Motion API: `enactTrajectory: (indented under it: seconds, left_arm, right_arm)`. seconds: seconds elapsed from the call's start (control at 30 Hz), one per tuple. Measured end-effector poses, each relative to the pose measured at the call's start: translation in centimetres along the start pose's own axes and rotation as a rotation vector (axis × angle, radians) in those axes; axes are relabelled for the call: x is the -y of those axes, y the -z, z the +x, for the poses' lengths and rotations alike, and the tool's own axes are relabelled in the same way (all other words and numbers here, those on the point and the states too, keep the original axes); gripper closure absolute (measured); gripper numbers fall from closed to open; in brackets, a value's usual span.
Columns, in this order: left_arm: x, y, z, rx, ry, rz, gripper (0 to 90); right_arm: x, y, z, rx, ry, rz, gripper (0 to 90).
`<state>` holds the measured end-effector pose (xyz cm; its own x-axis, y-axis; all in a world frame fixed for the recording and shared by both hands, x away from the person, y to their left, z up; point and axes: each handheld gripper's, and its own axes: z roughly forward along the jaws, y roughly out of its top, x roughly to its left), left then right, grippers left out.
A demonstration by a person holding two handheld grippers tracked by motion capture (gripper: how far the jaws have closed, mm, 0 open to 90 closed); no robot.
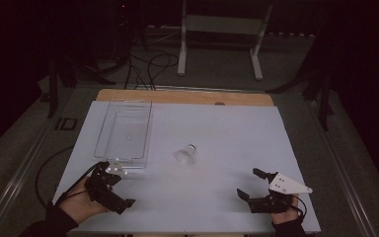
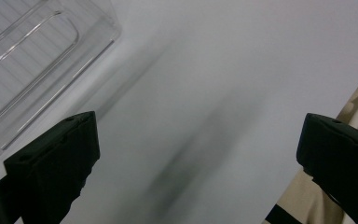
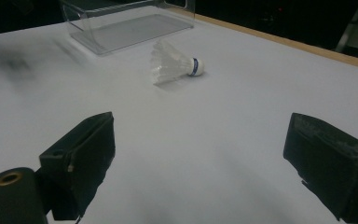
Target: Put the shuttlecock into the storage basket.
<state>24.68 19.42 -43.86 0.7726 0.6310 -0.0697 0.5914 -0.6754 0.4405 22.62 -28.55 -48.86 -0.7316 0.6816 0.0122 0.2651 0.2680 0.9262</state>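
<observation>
High view: a white shuttlecock (image 1: 186,156) lies on its side near the middle of the worktop (image 1: 227,133), a little toward the near edge, cork end pointing to the far side and skirt toward the person. Just to its left, apart from it, a clear tray (image 1: 124,132) stands lengthwise, running from close to the far-left corner down toward the near-left part of the worktop. The left claw (image 1: 111,190) sits by the near-left corner, right at the tray's near end, jaws spread and holding nothing; the left hand (image 1: 81,202) grips it from below. The right claw (image 1: 249,183) rests by the near-right corner, well apart from the shuttlecock, jaws likewise spread wide and empty. In the right gripper view the shuttlecock (image 3: 175,63) lies beyond the two parted jaws, its blue-banded cork pointing right, with the tray (image 3: 126,23) behind it near the far edge. In the left gripper view the tray (image 2: 37,60) shows at upper left, just past the left jaw, and bare worktop lies between the parted jaws.
</observation>
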Motion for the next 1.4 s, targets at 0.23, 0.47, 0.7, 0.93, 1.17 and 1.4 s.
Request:
enactTrajectory:
  seconds: [0.23,0.47,0.7,0.93,1.17,1.4]
  left_arm:
    - [-0.5,-0.4,-0.2,-0.025,-0.004,0.057,0.0]
    - [-1.1,-1.2,-0.6,-0.024,-0.029,0.116,0.0]
    - [-1.9,-1.4,-0.9,-0.007,-0.051,0.127,0.0]
    - [-3.0,-1.7,-1.6,-0.007,-0.092,0.163,0.0]
    - [-4.0,-2.3,-1.8,0.02,-0.107,0.193,0.0]
    - [-4.6,-2.6,-2.0,0.046,-0.134,0.221,0.0]
  right_arm:
    - [0.0,0.0,0.0,0.0,0.0,0.003,9.0]
    - [0.0,-0.1,0.2,-0.001,0.008,0.006,9.0]
    - [0.0,-0.2,0.3,-0.001,0.007,0.011,9.0]
    - [0.0,-0.1,0.2,-0.004,0.003,0.009,9.0]
    - [-0.1,0.0,0.3,-0.002,0.009,0.01,9.0]
    - [0.0,-0.1,0.3,-0.001,0.009,0.011,9.0]
